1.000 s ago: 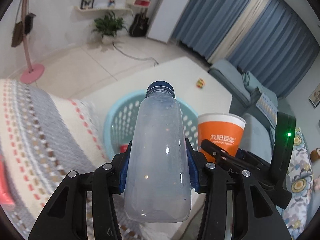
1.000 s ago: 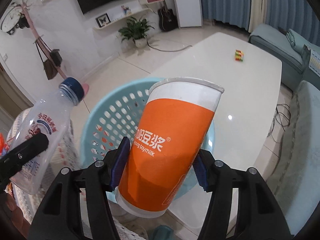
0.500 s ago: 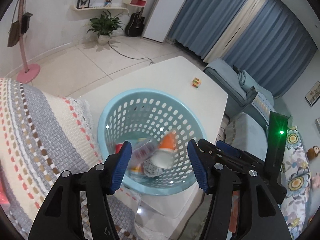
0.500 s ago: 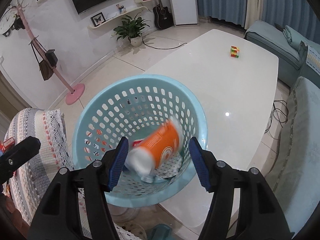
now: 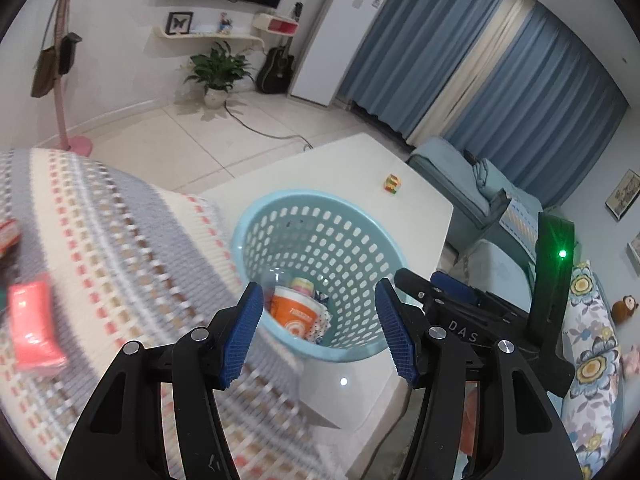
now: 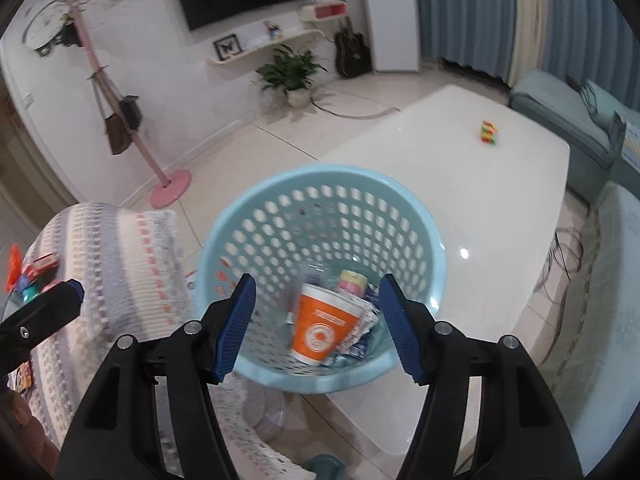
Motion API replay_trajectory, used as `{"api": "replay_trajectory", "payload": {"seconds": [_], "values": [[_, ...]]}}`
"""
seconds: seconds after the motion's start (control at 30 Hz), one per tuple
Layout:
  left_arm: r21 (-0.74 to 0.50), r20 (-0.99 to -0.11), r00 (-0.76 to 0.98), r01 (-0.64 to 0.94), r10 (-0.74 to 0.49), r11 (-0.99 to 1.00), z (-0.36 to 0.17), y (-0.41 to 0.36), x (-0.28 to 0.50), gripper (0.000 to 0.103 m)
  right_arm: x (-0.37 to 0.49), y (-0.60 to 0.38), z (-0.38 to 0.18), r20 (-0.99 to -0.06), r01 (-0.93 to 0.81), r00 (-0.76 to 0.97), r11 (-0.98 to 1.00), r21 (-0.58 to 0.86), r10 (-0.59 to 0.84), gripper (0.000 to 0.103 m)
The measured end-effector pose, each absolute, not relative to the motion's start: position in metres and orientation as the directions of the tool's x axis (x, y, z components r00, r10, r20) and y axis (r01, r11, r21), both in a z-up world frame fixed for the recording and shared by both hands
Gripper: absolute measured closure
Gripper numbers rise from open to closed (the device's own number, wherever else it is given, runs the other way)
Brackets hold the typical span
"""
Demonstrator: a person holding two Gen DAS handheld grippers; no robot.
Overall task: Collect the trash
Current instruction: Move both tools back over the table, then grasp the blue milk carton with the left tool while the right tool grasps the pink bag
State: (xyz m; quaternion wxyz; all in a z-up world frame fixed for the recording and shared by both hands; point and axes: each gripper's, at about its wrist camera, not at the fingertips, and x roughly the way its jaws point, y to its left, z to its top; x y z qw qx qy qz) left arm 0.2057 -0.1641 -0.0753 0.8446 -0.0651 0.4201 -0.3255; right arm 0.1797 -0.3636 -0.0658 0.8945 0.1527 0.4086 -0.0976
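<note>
The left gripper (image 5: 320,330) pointed steeply down, its 2 blue-padded jaws parted with nothing gripped between them. The right gripper (image 6: 318,330) tilted down likewise, jaws spread and empty. In the left view, the right gripper sat just right of the left claw; in the right view, a left fingertip (image 6: 60,300) showed far left.

The white table (image 6: 460,184) carries a light-blue perforated basket (image 6: 416,216) at its near corner. A small multicoloured cube (image 6: 489,133) sits alone toward the far edge.
</note>
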Motion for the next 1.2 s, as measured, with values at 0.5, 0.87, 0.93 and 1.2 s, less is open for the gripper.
{"api": "replay_trajectory", "payload": {"seconds": [0.5,0.87,0.93,1.2], "values": [[-0.299,-0.581,0.666,0.360,-0.468,0.884,-0.014,-0.011,0.160,0.038,0.177,-0.209,-0.005,-0.648,-0.037,0.752,0.989,0.145,0.123,0.036],[-0.268,-0.547,0.783,0.169,-0.294,0.949,0.004,0.102,0.149,0.029,0.190,-0.127,-0.004,-0.631,-0.154,0.747,0.977,0.144,0.211,0.031],[-0.256,-0.555,0.791,0.130,-0.256,0.958,0.002,0.117,0.153,0.029,0.195,-0.116,-0.007,-0.631,-0.160,0.747,0.978,0.133,0.208,0.030],[-0.203,-0.629,0.758,0.055,-0.173,0.978,-0.026,0.155,0.180,0.027,0.227,-0.084,-0.035,-0.695,-0.162,0.688,0.977,0.135,0.210,0.029]]}}
